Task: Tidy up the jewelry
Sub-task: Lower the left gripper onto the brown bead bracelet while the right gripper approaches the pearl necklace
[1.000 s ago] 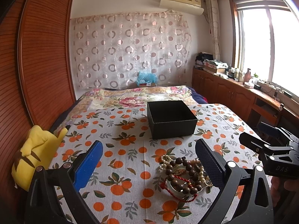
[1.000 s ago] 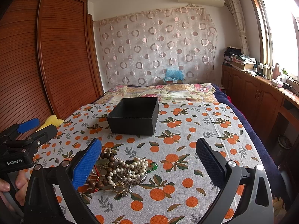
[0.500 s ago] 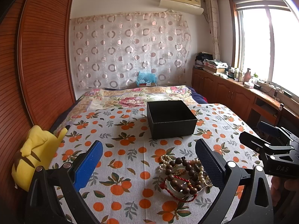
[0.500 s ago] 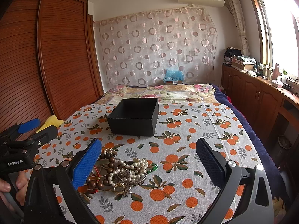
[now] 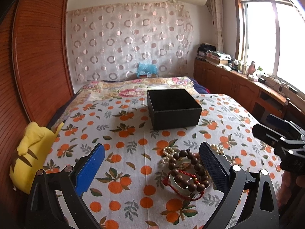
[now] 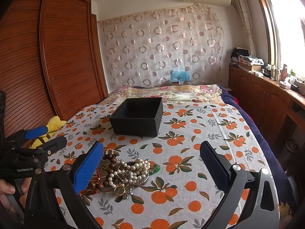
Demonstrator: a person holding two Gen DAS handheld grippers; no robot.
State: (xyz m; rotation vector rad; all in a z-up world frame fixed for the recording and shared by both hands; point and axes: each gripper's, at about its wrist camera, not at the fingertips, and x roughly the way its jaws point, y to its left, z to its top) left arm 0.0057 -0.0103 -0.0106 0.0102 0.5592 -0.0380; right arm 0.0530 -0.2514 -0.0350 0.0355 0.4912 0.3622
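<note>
Left claw: jaws wide apart, empty, hovering low over the near part of the bed, aimed along it toward the box.
Right claw: also spread wide, nothing between the pads, at like height just right of the left one.
Jewelry: one tangled heap on the cloth, near edge of the bed, between the two claws; it sits by the right pad in the left view and by the left pad in the right view.
Heap contents: brown wooden beads, a pearl strand, a red cord, a green piece, a gold ring.
Box: black, open-topped, farther up the bed, well apart from the heap; likely the place where the pieces go.
Why held so: both claws open and flanking the heap looks like readiness for a first pick; nothing is lifted yet.
Plush: yellow, at the bed's left edge by the wardrobe, clear of the work.
Hidden: the box floor cannot be seen over its walls, so whether anything lies inside cannot be told.
Hard to make out: strands overlap, so where one piece ends is unclear; each claw's pad covers part of the heap.
Cut off: the person, but for fingers at the frame edge.
</note>
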